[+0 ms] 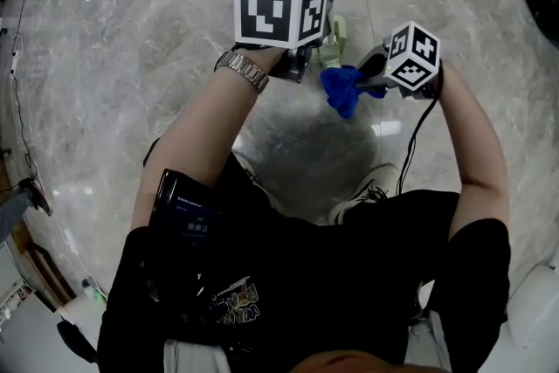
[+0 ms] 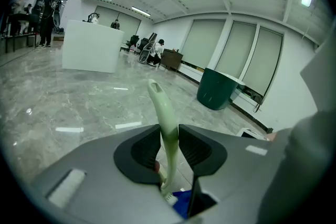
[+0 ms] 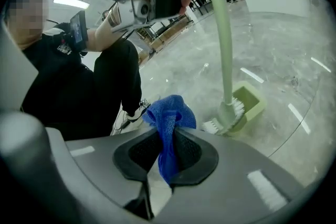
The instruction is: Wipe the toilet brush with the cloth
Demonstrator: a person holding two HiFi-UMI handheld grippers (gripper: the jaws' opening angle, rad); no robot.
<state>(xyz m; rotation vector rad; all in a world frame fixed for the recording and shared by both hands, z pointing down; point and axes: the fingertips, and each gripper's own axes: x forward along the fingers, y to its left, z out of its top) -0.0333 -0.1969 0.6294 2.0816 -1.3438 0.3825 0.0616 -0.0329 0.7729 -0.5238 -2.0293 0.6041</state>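
Note:
The pale green toilet brush handle (image 2: 165, 113) stands upright between the jaws of my left gripper (image 2: 169, 150), which is shut on it. In the right gripper view the handle (image 3: 224, 34) runs down to the white-bristled brush head (image 3: 230, 115), which sits at the rim of its green holder (image 3: 253, 98) on the floor. My right gripper (image 3: 168, 153) is shut on a bunched blue cloth (image 3: 169, 120), a little short of the brush head. From the head view, the cloth (image 1: 343, 88) hangs just right of the left gripper (image 1: 301, 61), beside the brush (image 1: 335, 37) and the right gripper (image 1: 365, 83).
Grey marble floor (image 1: 131, 39) lies all round. The person's shoes (image 1: 367, 192) stand just behind the brush. Far off in the left gripper view are a dark green bin (image 2: 216, 89), a white counter (image 2: 90, 45) and some seated people.

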